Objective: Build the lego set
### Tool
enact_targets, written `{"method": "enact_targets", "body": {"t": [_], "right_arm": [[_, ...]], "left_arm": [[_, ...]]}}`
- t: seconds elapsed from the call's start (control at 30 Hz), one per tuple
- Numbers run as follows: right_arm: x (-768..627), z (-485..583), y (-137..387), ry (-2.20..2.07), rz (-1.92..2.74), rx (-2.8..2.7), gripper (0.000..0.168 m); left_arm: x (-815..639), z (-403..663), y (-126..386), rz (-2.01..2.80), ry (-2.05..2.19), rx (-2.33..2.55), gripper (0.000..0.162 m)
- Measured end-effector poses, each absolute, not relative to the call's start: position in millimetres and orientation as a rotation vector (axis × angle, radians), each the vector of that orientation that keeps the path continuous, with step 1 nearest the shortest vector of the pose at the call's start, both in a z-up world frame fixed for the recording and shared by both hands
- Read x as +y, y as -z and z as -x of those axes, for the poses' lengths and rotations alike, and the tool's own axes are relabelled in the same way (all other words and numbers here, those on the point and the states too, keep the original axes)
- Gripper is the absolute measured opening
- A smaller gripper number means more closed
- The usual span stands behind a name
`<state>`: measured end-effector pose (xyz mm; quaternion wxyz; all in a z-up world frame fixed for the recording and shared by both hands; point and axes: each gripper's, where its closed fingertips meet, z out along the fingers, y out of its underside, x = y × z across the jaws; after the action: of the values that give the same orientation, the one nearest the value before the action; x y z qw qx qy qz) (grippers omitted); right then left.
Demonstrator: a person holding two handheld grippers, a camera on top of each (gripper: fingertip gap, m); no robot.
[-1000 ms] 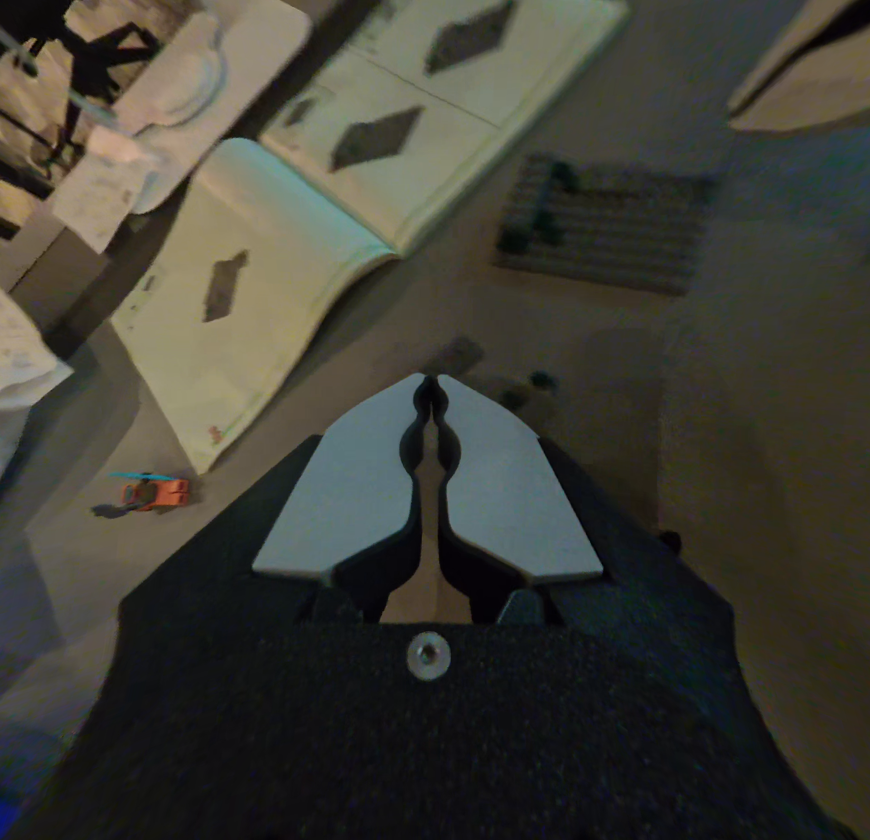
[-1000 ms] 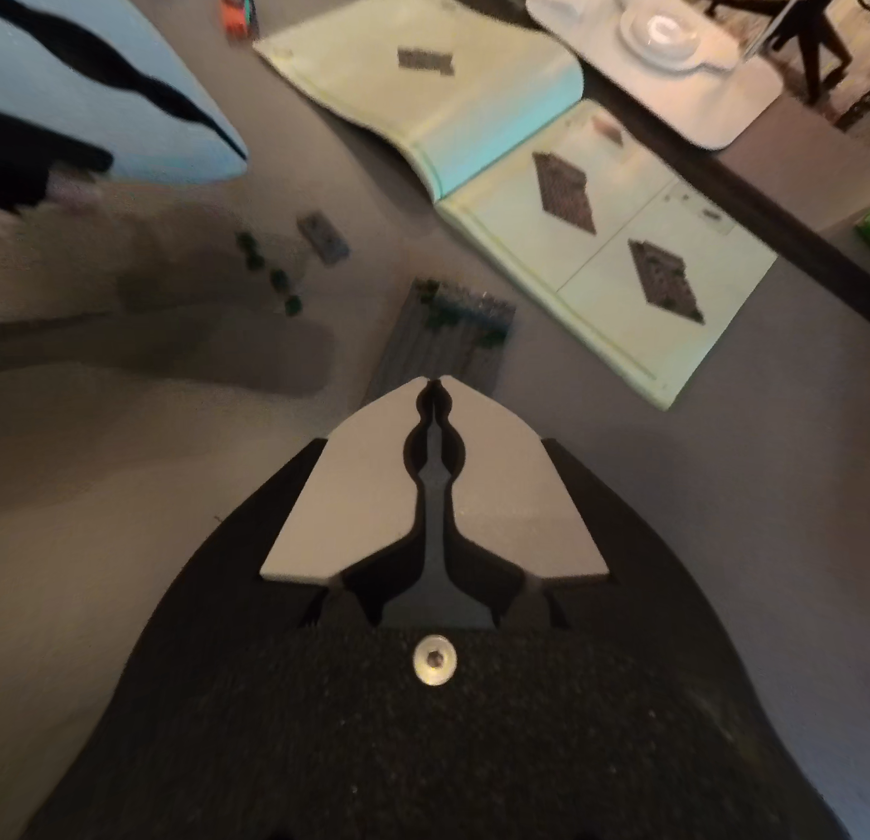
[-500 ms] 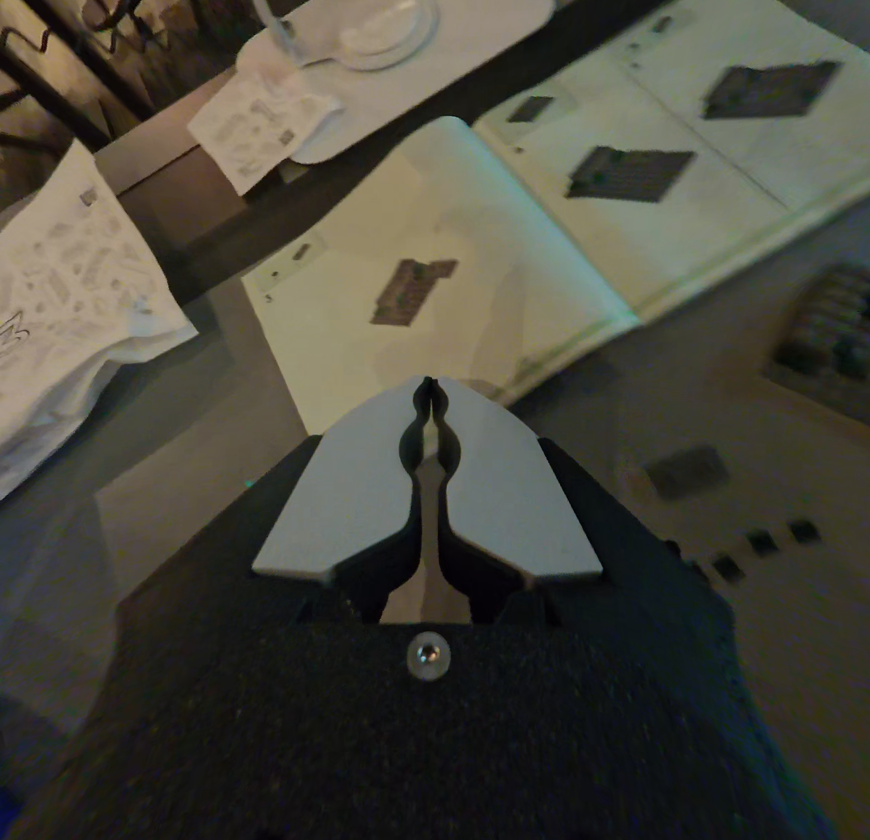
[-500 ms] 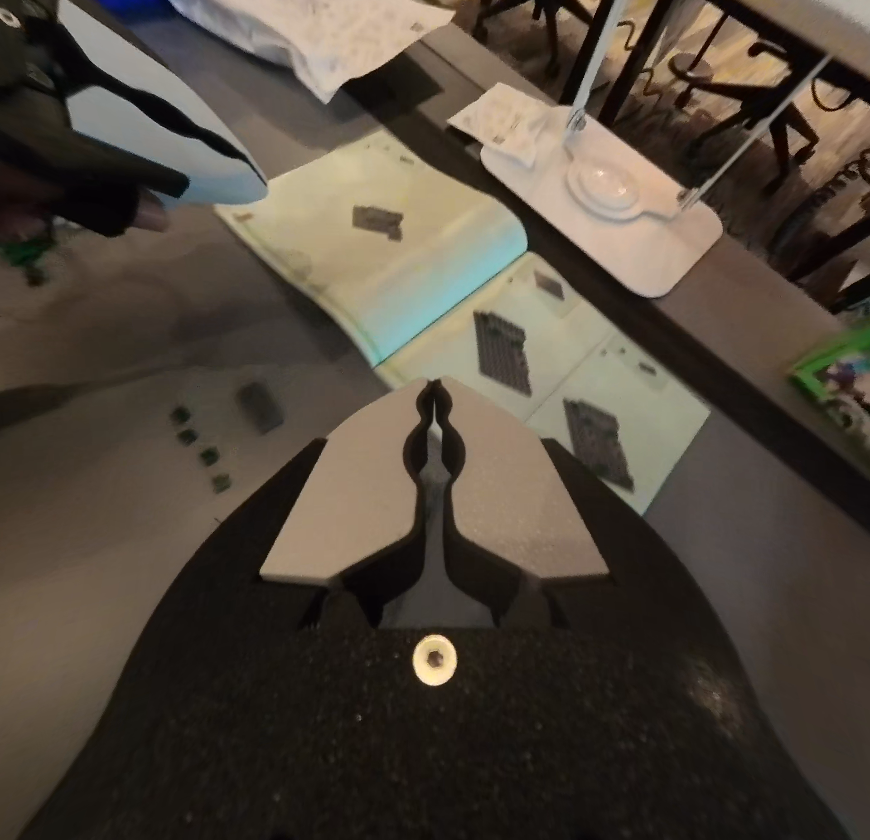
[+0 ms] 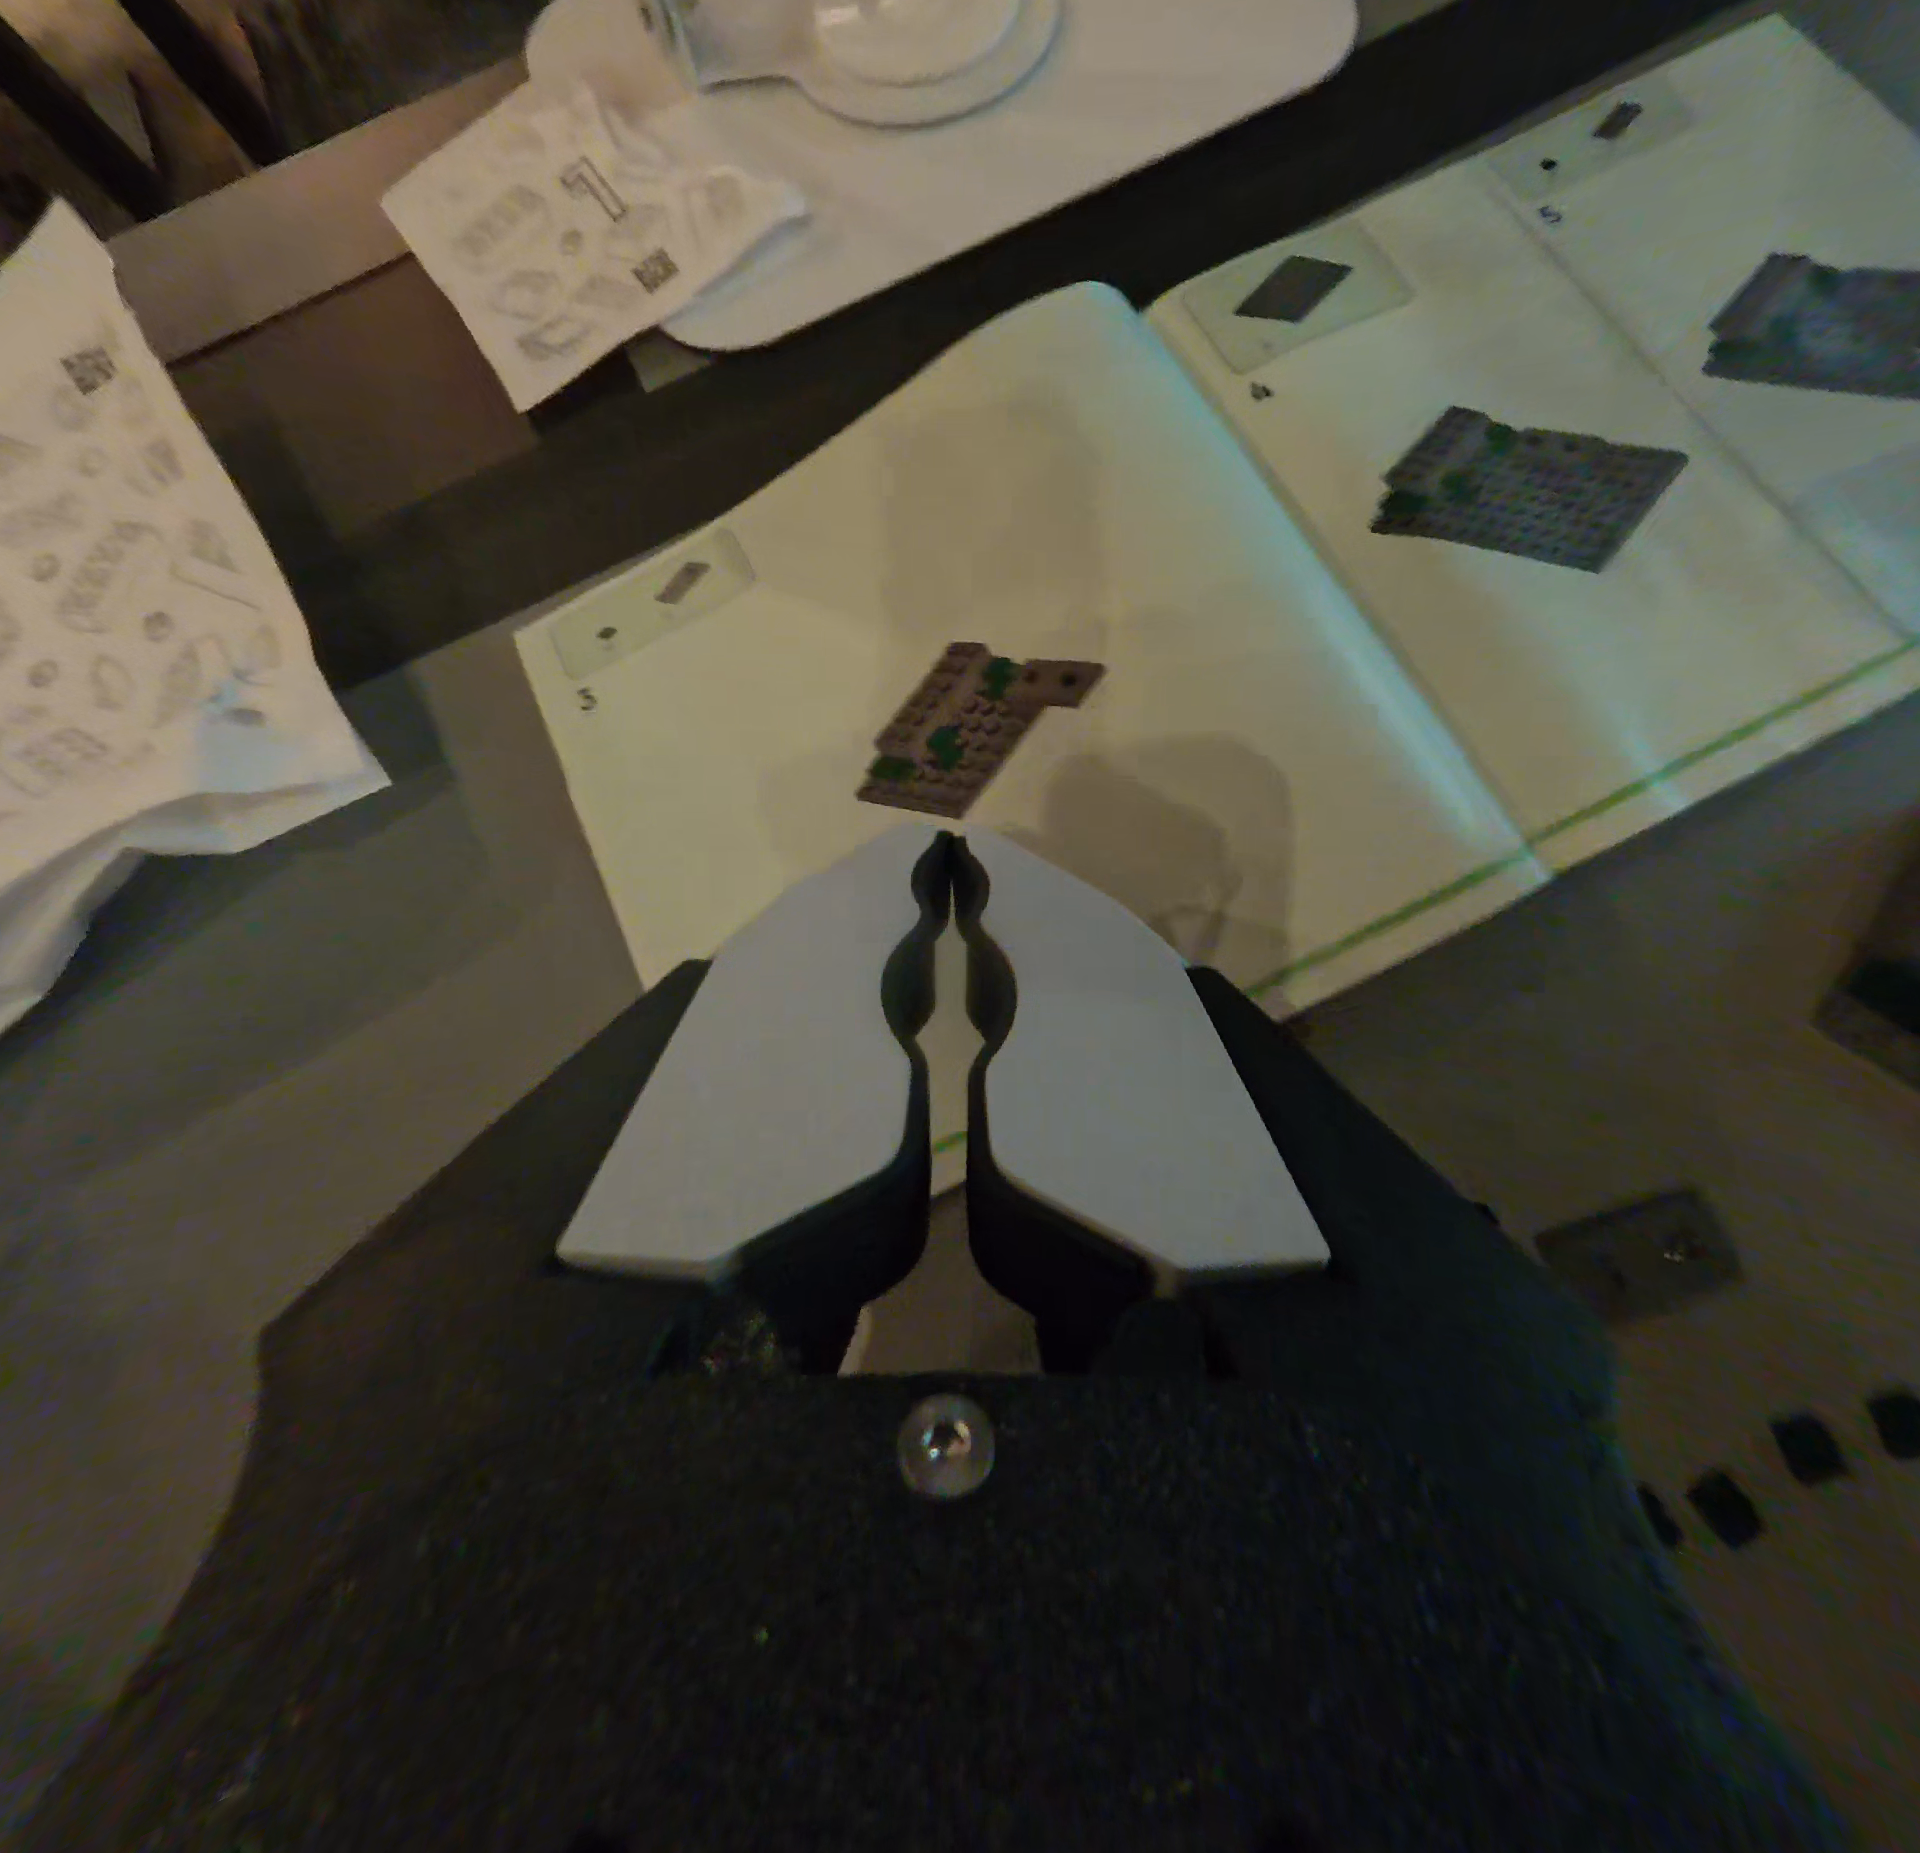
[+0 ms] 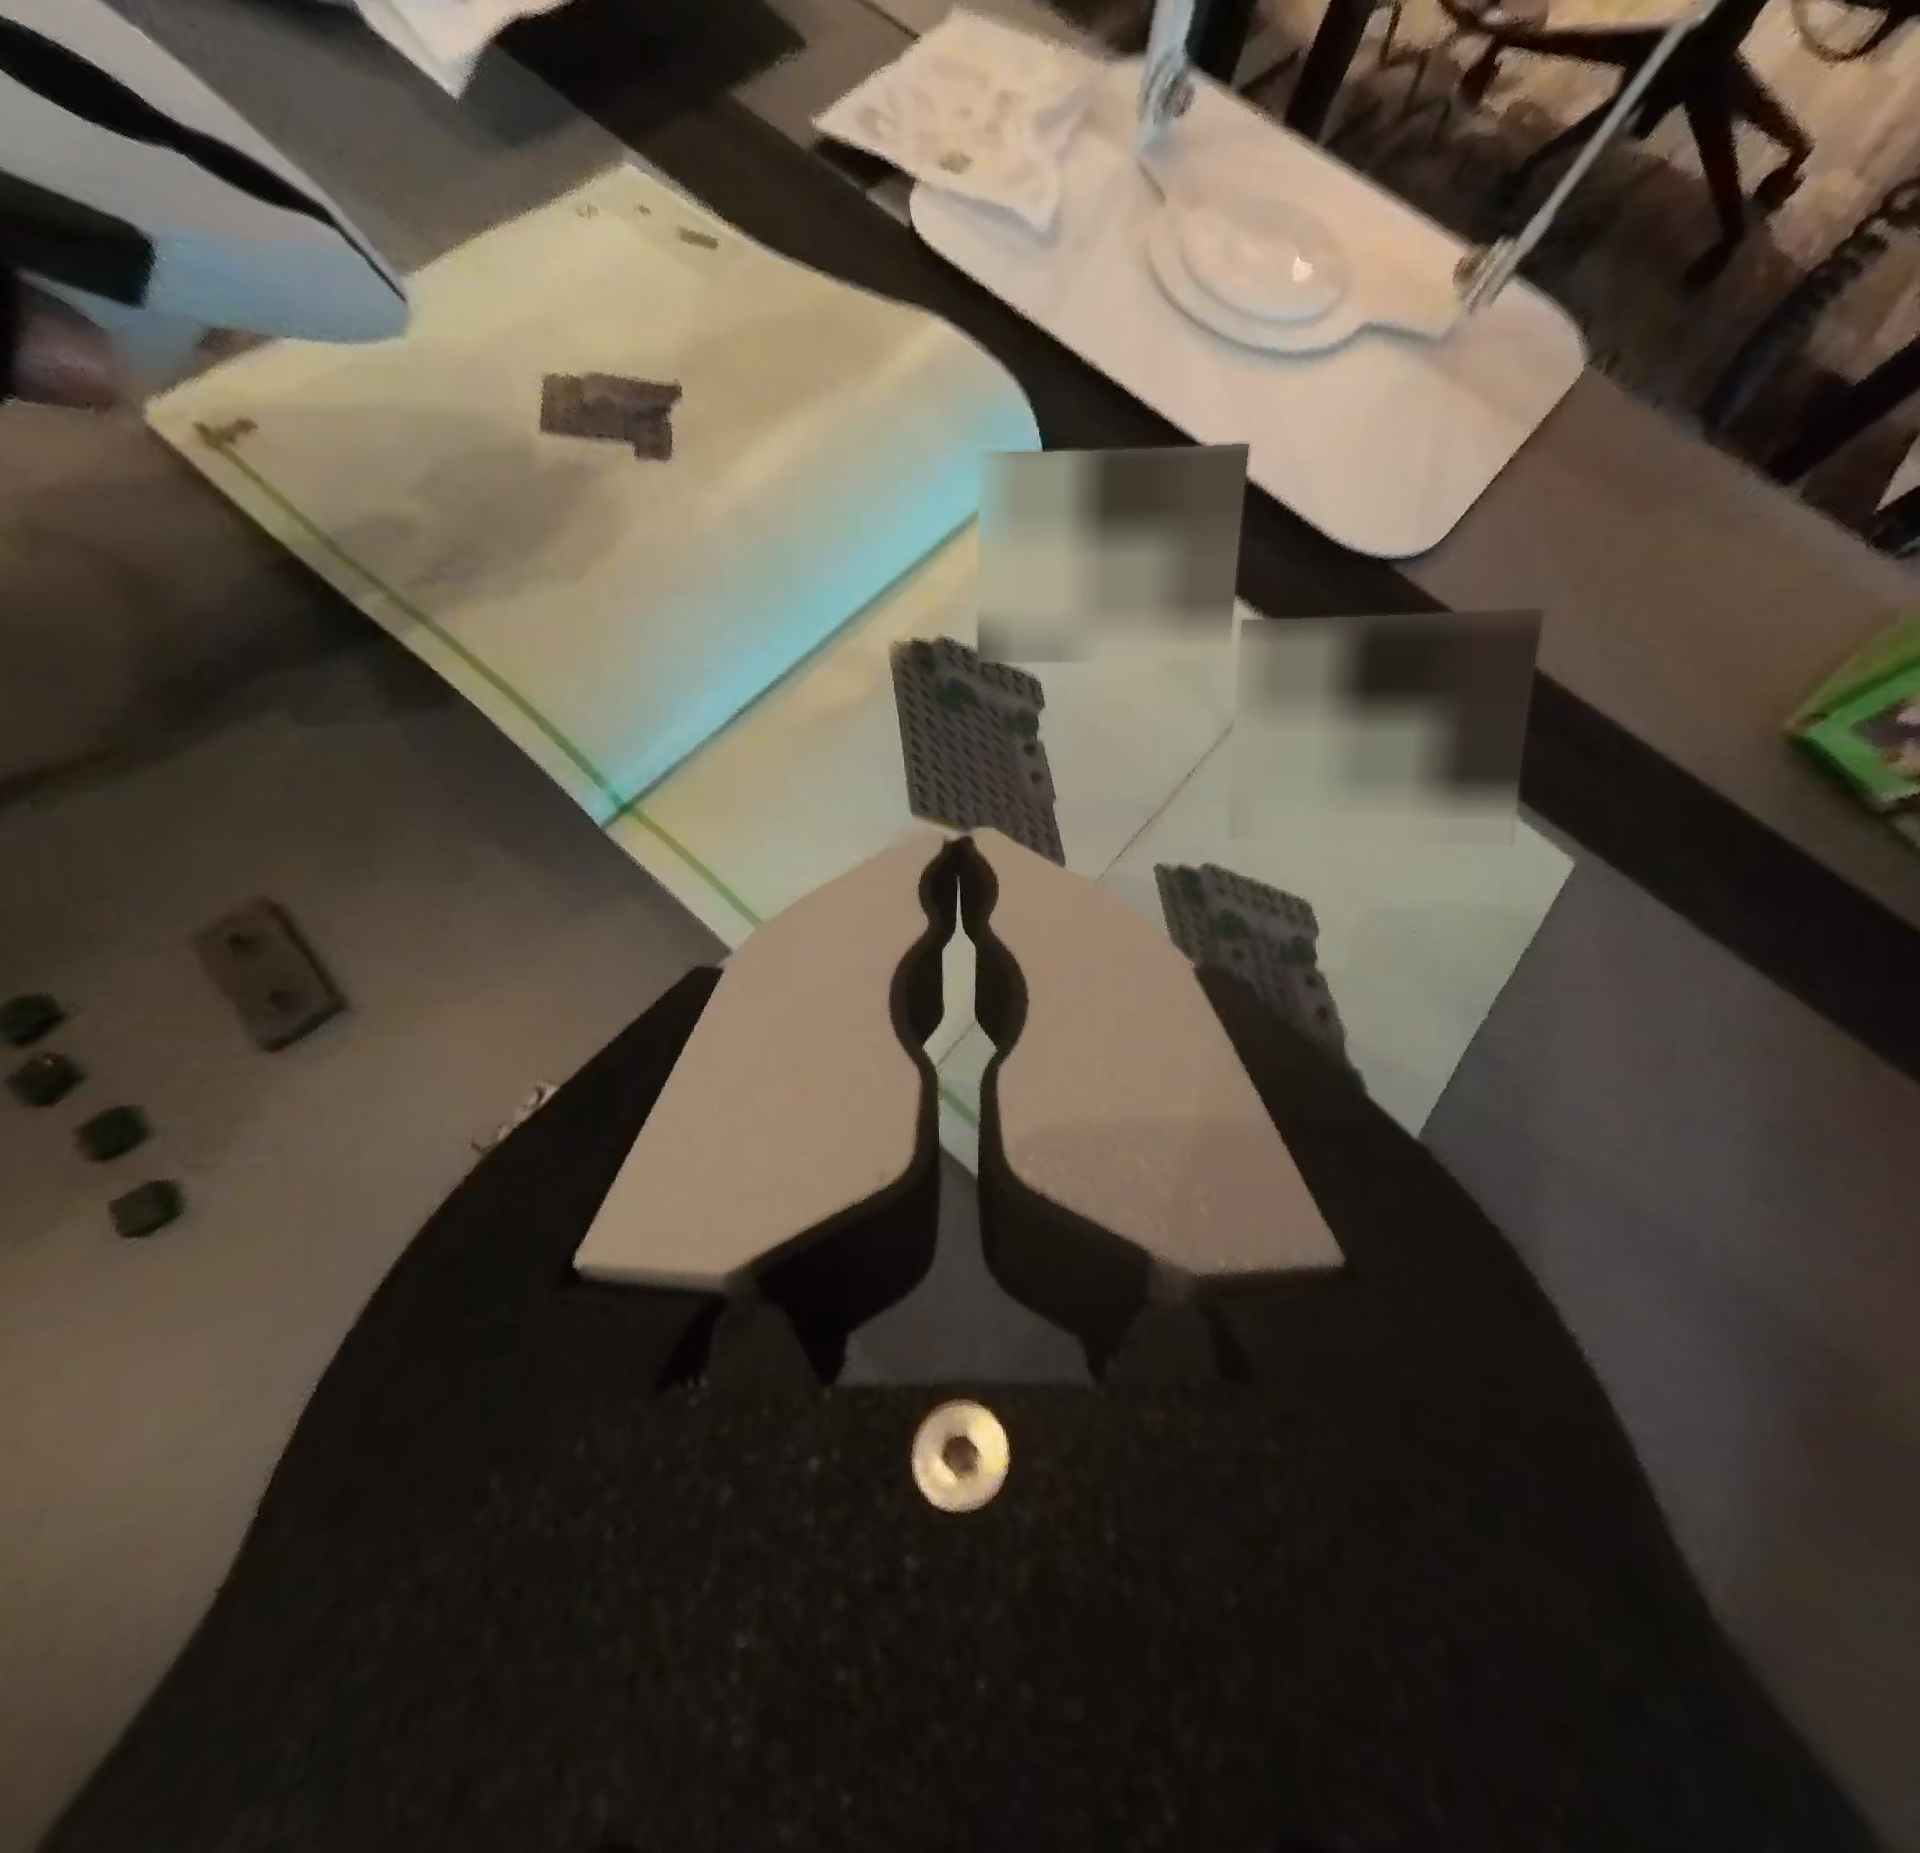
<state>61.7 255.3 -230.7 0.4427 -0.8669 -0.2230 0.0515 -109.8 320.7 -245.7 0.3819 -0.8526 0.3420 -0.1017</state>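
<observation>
Both tools, left (image 5: 948,839) and right (image 6: 958,841), clenched empty over the instruction booklet (image 5: 1091,515), so looks like checking the step; next grab the grey plate (image 6: 268,972).

Open instruction booklet (image 5: 1091,577) sprawled across table centre, blocking flat path ahead. Lamp base (image 6: 1351,369) and crumpled paper bag (image 5: 592,255) crowded far edge. Grey plate (image 6: 268,972) and four small green pieces (image 6: 104,1133) dotted bare table (image 6: 260,1336) near left side; open tabletop lay around them.
</observation>
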Motion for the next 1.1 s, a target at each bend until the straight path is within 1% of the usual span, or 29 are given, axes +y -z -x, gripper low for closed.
{"method": "enact_targets", "body": {"t": [0.23, 0.4, 0.73, 1.1], "right_arm": [[253.9, -65.8, 229.4, -0.131, 2.13, -0.573, 0.0], [252.8, -65.8, 229.2, -0.135, 2.114, -0.583, 0.0], [250.3, -66.4, 224.7, -0.11, 2.09, -0.61, 0.0], [248.5, -65.1, 223.9, -0.095, 2.085, -0.627, 0.0]], "left_arm": [[318.6, 102.9, 267.1, 2.199, 0.199, 0.961, 0.0], [324.7, 109.8, 274.3, 2.21, 0.18, 0.937, 0.0], [331.3, 115.3, 280.5, 2.222, 0.136, 0.928, 0.0], [328.4, 109.4, 272.9, 2.193, 0.134, 0.944, 0.0]]}}
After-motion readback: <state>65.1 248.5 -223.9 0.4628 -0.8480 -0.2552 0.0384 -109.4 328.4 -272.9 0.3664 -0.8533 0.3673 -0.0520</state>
